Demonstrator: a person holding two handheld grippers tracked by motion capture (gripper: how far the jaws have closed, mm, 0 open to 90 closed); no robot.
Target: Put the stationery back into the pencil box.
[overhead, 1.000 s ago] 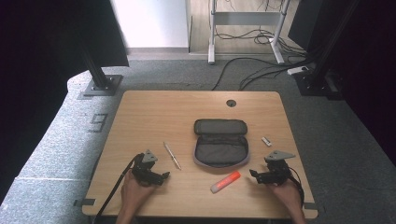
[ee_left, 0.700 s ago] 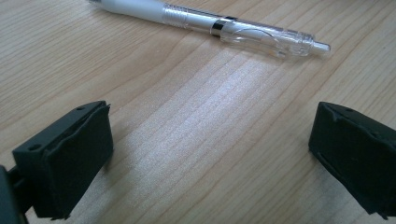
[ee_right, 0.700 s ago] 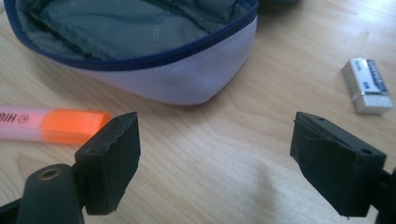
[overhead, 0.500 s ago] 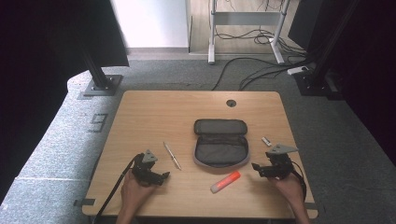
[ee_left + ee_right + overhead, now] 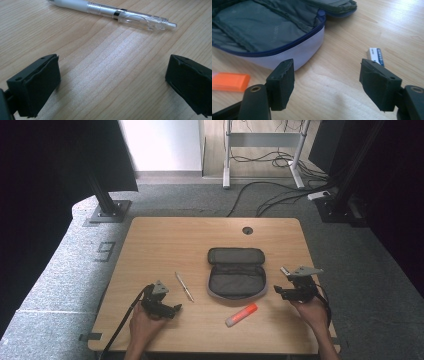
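- The right gripper [image 5: 280, 290] sits at the right end of the open pencil case [image 5: 236, 279], and its fingers [image 5: 282, 81] have just been closing, though they are parted now with nothing but bare desk [image 5: 165, 240] between them.
- The thing nearest it looks to be the small eraser [image 5: 377, 55] — lying flat just beyond the right-hand finger, near the case's corner but apart from it.
- To take it well, swing the gripper so both fingers straddle the eraser's narrow sides, come down until the pads are low on it, then close squarely; a skewed pinch would likely flick so light a piece away.
- The eraser is a white block in a blue-and-white printed sleeve, one pale end showing.
- The left gripper [image 5: 170, 310] rests on the desk, its fingers [image 5: 37, 82] wide apart and empty, with a clear-barrelled pen [image 5: 112, 13] lying just ahead of them.
- An orange highlighter [image 5: 241, 314] lies in front of the case — well clear of the reach.
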